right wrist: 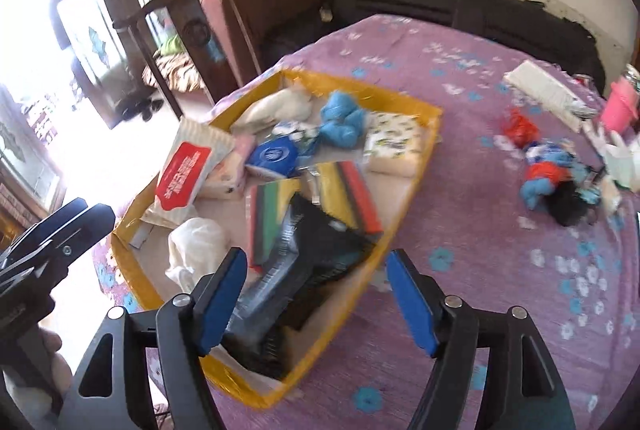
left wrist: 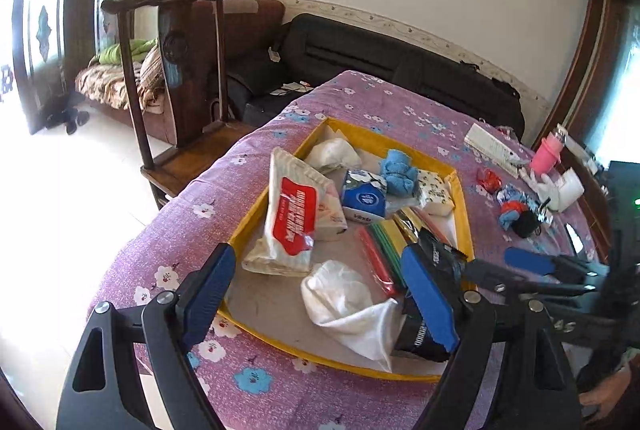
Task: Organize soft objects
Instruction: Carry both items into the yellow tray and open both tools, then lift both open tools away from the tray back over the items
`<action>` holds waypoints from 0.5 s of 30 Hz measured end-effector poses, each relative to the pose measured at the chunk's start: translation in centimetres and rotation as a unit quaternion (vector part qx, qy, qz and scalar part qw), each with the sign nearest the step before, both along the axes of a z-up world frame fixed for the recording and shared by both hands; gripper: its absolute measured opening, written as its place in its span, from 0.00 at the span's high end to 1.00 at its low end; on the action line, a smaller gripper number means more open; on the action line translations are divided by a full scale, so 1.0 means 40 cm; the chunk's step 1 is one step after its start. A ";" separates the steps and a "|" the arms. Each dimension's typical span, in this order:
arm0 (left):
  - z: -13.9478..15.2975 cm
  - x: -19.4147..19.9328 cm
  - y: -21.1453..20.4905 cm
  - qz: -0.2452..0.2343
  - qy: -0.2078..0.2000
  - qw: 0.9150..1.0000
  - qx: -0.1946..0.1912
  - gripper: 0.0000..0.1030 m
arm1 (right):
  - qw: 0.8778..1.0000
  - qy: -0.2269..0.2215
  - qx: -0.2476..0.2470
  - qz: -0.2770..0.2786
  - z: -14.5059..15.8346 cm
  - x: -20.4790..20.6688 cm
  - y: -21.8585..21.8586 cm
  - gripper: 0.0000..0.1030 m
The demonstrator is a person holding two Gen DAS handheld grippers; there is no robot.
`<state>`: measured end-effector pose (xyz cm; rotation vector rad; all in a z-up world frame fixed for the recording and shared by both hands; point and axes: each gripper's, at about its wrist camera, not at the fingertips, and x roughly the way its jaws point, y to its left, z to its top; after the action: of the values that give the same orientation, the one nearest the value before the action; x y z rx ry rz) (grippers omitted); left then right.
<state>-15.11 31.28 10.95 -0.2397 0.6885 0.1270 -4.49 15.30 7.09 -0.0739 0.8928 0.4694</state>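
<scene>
Both grippers hang over the yellow tray [left wrist: 460,190] on the table w/ the purple flowered cloth [left wrist: 256,386]. Left gripper [left wrist: 320,294]: fingers spread wide, nothing pinched; a crumpled white cloth [left wrist: 340,298] lies in the tray just below the gap. Right gripper [right wrist: 316,298]: fingers also released and apart, w/ a black foil pouch [right wrist: 304,262] lying in the tray's near corner under them, not gripped. The right view is blurred, so whether the left pad brushes the pouch I can't say for sure.

Already in the tray: red-label tissue pack [left wrist: 296,218], blue tissue pack [left wrist: 364,202], blue towel [left wrist: 400,170], a printed pack [left wrist: 436,190], coloured sponges [right wrist: 352,190].

Prob. still to collect: the blue-and-red soft bundle [right wrist: 548,170] and a small red crumpled bit [right wrist: 520,126], well apart from the tray on the far right of the table, near a pink cup [right wrist: 620,102].

Handling, as a guess:
- All light, limp, no breakage risk.
- Cloth and towel: pinch a raised fold near the middle, else the ends trail over the tray rim.
- Foil pouch and wrapped packs: slick film; take across the narrow side, firm squeeze.
- Bundle: looks like several bits tangled, so grab the bulk, not a loose tail.
</scene>
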 end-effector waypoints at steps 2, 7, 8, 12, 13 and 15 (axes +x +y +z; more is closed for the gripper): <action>0.006 -0.001 -0.030 -0.007 0.001 1.000 0.015 0.18 | 1.000 -0.006 0.001 -0.010 0.003 -0.015 -0.038 0.25; 0.016 -0.002 -0.138 -0.034 0.009 0.997 0.063 0.14 | 0.999 -0.010 0.012 -0.041 0.004 -0.039 -0.146 0.25; 0.018 -0.002 -0.158 -0.038 0.011 0.997 0.070 0.12 | 0.999 -0.009 0.017 -0.050 0.004 -0.043 -0.173 0.25; 0.021 -0.002 -0.252 -0.063 0.020 0.992 0.108 0.12 | 0.996 -0.005 0.037 -0.082 0.001 -0.055 -0.274 0.25; 0.020 -0.003 -0.275 -0.069 0.022 0.991 0.116 0.12 | 0.995 -0.005 0.040 -0.089 0.002 -0.057 -0.298 0.25; 0.019 -0.004 -0.323 -0.080 0.026 0.988 0.131 0.12 | 0.994 -0.007 0.049 -0.102 0.005 -0.066 -0.350 0.25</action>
<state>-15.26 18.35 11.72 0.0712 0.7333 0.0682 -7.14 1.31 7.29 0.1023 0.8519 0.3203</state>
